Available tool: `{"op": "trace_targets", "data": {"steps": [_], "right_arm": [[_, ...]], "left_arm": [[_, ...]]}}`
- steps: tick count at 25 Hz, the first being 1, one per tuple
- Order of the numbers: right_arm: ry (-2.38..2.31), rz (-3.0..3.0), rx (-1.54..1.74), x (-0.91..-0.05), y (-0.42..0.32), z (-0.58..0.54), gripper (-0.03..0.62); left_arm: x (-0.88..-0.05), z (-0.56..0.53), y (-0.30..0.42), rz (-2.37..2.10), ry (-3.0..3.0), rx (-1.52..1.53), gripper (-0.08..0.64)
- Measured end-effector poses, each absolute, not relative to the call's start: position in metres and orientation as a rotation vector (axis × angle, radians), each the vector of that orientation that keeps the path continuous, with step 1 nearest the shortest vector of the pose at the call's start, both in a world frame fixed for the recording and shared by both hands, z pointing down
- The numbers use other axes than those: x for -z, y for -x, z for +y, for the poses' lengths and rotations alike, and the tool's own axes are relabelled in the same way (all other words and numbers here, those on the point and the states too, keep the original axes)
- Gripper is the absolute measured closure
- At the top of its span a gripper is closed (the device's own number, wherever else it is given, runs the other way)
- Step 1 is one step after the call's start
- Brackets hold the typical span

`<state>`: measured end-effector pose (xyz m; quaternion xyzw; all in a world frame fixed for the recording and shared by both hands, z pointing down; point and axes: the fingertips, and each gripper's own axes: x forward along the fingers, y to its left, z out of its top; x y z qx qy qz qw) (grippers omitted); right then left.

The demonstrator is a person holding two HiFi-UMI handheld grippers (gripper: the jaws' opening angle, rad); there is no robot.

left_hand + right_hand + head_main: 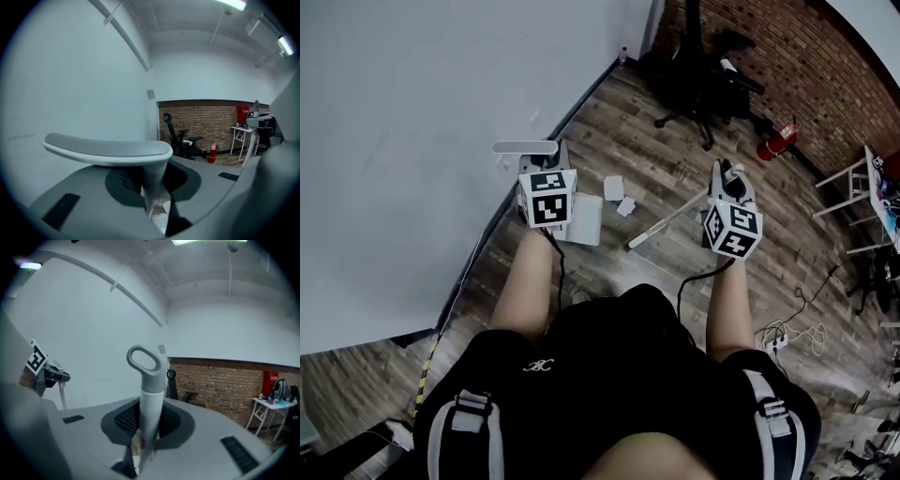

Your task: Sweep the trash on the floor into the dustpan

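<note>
A: Fingers, left gripper view?
B: Pinched on dustpan handle stem. Flat T-top, smooth plastic; grip holds it upright.
A: Right gripper view?
B: Clamped on broom handle: round tube w/ loop end, ready to sweep.
A: Head view?
B: Paper scraps on plank floor, just past dustpan; broom angled toward them.

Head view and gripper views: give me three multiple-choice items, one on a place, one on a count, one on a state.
1. The trash lies: A) on the floor beside the dustpan B) inside the dustpan C) in a bin.
2. Pieces of trash in view: A) two B) five C) none.
3. The right gripper is: A) open B) shut on the broom handle C) out of view.
Key: A, it lies on bare boards; A, two white pieces show; B, the jaws clamp the handle.
</note>
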<state>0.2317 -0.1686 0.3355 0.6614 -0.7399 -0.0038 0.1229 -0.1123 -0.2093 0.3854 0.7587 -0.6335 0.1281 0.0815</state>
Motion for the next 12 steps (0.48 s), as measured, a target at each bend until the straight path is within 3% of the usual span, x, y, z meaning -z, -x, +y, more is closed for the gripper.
{"op": "trace_targets", "data": {"steps": [7,12], "right_arm": [[-1.799,-2.203,0.018,-0.362,-0.237,-0.242,0.525],[-1.613,-2.242,-0.021,-0.43,-0.237,-0.308,0.525]], "left_arm": [[-0.411,-0.278,0.136,-1.996,-2.11,-0.418,0.486],[-0.45,-0.334,0.146,-2.044,-1.933,-0.446,0.486]]}}
